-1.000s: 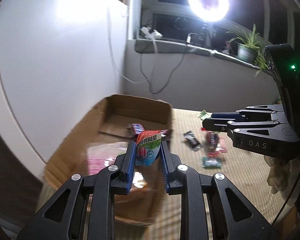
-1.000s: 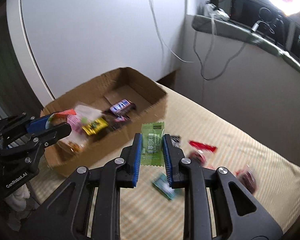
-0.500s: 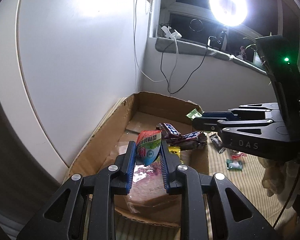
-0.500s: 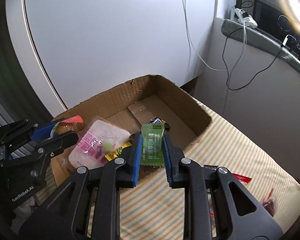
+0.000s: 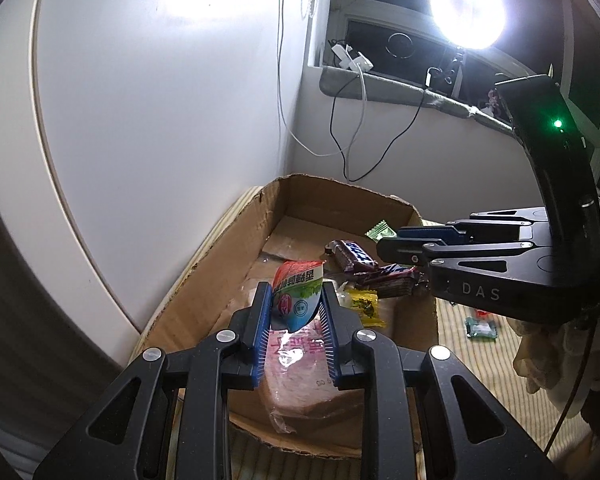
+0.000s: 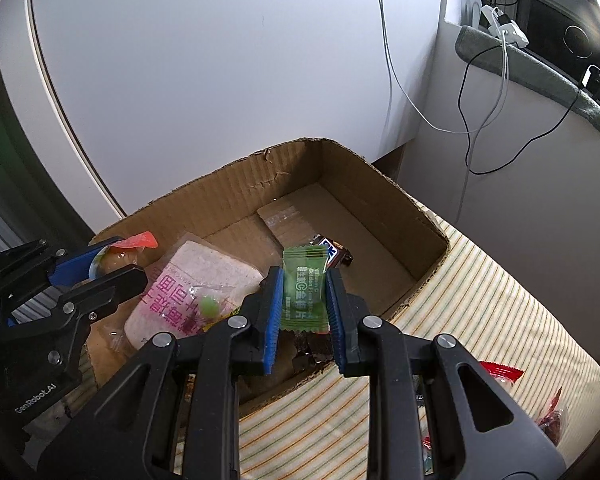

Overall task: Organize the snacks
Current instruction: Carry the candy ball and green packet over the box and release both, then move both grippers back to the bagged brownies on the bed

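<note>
An open cardboard box (image 5: 224,256) (image 6: 364,184) stands on the striped cloth against the white wall. My left gripper (image 5: 296,300) is shut on a jelly cup with a red and green lid (image 5: 298,294) and holds it above the box's near end; it also shows in the right wrist view (image 6: 100,268). My right gripper (image 6: 304,292) is shut on a green candy sachet (image 6: 304,284) above the box's right side; it also shows in the left wrist view (image 5: 392,240). Inside the box lie a pink packet (image 6: 188,288), chocolate bars (image 5: 354,256) and a yellow sachet (image 5: 364,306).
Loose snacks lie on the striped cloth (image 6: 500,320) right of the box: a red packet (image 6: 502,372) and a teal sachet (image 5: 480,326). Cables hang down the wall (image 5: 340,136). A ring light (image 5: 466,10) glares above the windowsill.
Both grippers have moved from over the cloth to above the box, each still holding its snack. The box now fills more of both views.
</note>
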Available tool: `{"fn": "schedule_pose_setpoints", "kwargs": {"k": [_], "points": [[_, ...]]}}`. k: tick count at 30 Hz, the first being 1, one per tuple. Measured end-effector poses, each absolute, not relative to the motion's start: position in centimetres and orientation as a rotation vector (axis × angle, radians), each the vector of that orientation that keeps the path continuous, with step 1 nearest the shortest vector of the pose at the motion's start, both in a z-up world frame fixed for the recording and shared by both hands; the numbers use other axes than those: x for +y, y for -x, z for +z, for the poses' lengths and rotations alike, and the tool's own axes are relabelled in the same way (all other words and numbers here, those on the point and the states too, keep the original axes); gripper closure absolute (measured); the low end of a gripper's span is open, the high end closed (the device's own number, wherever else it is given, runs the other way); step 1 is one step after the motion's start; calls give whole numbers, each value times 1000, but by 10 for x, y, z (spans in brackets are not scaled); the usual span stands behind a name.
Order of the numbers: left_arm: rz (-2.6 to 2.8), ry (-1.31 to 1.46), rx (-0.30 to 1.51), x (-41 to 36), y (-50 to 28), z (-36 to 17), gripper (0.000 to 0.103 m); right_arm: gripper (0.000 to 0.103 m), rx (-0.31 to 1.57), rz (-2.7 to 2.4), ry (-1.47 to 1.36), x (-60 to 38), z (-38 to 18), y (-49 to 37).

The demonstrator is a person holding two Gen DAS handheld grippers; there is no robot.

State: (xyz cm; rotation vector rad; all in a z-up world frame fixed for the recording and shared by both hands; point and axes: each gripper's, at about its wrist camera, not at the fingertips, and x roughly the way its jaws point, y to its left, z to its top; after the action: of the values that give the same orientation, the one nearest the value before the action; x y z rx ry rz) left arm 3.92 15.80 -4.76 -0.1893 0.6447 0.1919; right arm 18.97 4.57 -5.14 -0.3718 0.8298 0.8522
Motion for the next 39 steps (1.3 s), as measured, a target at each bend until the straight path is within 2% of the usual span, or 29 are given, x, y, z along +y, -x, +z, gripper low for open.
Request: {"fn": "schedule_pose_setpoints", "kwargs": {"k": [4,7,8,9,11,12,17,36,39], "points": [[199,191,645,158,-40,-48,81,80,826,853,373,47,-52,-190],[207,192,643,158,-40,-48,70,78,824,853,380,47,-52,-190],[208,193,641,158,-39,-47,65,70,821,850,383,47,-52,-189],[208,194,639,158,-39,-47,64,58,816,846,384,47,-52,-189],[208,191,637,157,-39,-46,63,46,801,838,380,45,-49,-188],[207,189,636,156,-38,-46,62,44,793,836,378,43,-48,-188],[203,180,628,151,-35,-42,62,38,777,827,385,38,-41,-185],[115,146,608,98,-31,-26,62,37,716,707,297,-60,-20,-189],[85,139,615,82,-34,-26,62,29,736,682,288,-84,-20,-193]]}}
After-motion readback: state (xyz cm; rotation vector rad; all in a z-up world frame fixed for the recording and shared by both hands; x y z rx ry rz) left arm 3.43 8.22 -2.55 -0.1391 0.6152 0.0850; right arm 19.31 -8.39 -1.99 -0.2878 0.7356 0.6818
